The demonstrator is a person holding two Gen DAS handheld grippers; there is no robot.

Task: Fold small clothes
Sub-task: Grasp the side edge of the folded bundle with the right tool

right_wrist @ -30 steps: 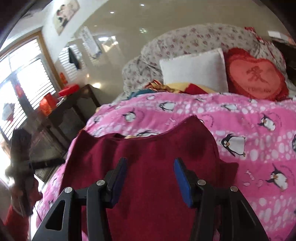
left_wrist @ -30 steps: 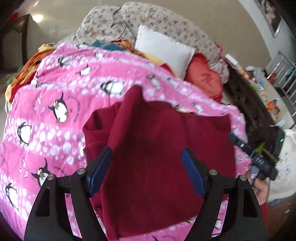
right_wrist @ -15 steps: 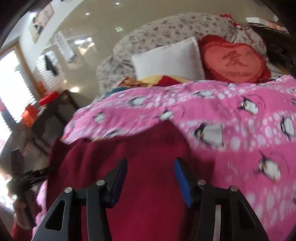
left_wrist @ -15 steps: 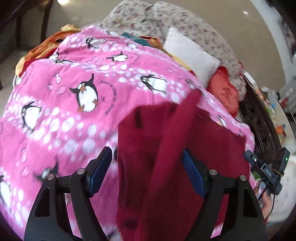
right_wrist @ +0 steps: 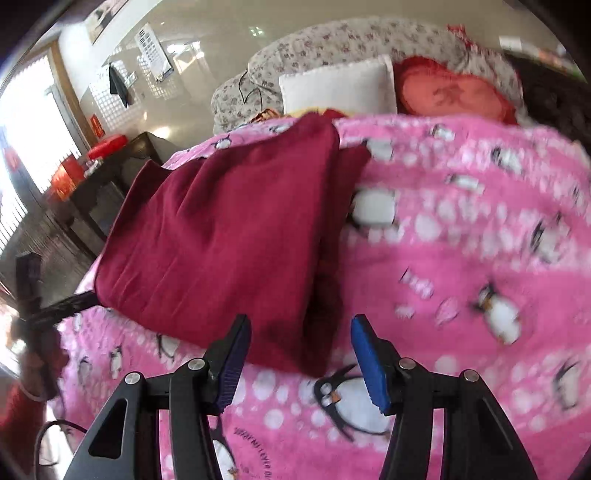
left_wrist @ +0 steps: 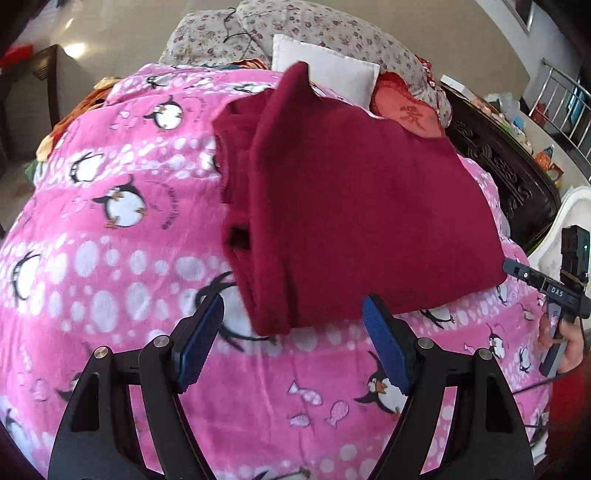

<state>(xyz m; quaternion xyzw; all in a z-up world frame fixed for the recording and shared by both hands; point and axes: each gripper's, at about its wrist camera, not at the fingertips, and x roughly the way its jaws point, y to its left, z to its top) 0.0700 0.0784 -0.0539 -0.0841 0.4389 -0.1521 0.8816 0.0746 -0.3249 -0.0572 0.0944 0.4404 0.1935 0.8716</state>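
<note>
From the left wrist view, the left gripper (left_wrist: 293,339) hangs over the bed with its blue pads spread wide and nothing between them — the near edge of the maroon garment (left_wrist: 354,199) lies just beyond the tips. That garment sits folded over on the pink penguin blanket (left_wrist: 110,266), filling the frame from centre out toward one o'clock, one flap doubled along its left side. At twelve o'clock a white pillow (left_wrist: 332,72) leans against a floral quilt (left_wrist: 314,29), with a red heart cushion (left_wrist: 410,110) at one o'clock. Dark carved wooden furniture (left_wrist: 506,173) runs along the bed at two o'clock, and at three o'clock the right gripper (left_wrist: 554,295) shows as a black handle in a hand. From the right wrist view, the right gripper (right_wrist: 299,354) has its jaws parted, having just opened a little further, and empty; the garment (right_wrist: 221,236) lies just ahead of them, stretching toward ten o'clock, the blanket (right_wrist: 461,240) blurred to the right. The pillow (right_wrist: 340,88) and cushion (right_wrist: 454,92) sit at twelve and one o'clock. A dark table (right_wrist: 110,173) bearing red boxes stands at nine o'clock beside a bright window (right_wrist: 29,122).
</note>
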